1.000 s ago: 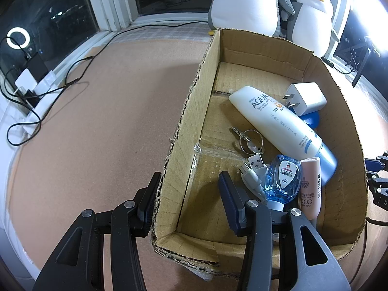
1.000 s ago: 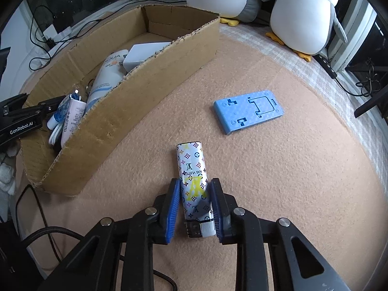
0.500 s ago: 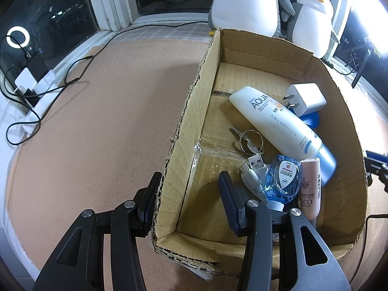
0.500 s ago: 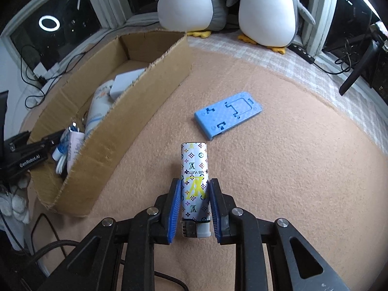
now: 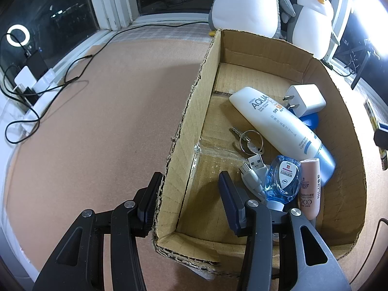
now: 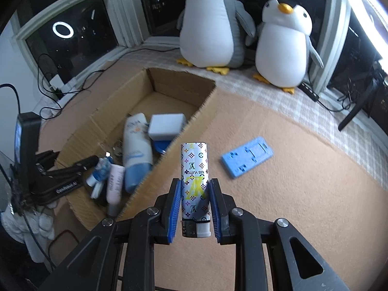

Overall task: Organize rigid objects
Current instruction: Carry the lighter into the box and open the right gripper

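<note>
My right gripper (image 6: 194,194) is shut on a white patterned lighter (image 6: 194,174) and holds it in the air, beside the right wall of the cardboard box (image 6: 194,121). My left gripper (image 5: 189,194) is open and straddles the box's left wall (image 5: 186,111) near its front corner, one finger inside and one outside. In the box lie a white sunscreen tube (image 5: 276,123), a white charger plug (image 5: 305,99), keys on a ring (image 5: 249,140), a small blue bottle (image 5: 282,181), a pink tube (image 5: 310,189) and a USB cable (image 5: 254,169). A blue phone stand (image 6: 247,156) lies flat on the mat at right.
Two plush penguins (image 6: 208,21) (image 6: 283,43) stand behind the box by the window. Cables and a power strip (image 5: 29,82) lie along the left edge of the tan mat (image 5: 97,121). A dark stand (image 6: 359,106) is at the far right.
My right gripper has lifted the lighter off the mat and carried it up and toward the box. My left gripper and the box have not moved.
</note>
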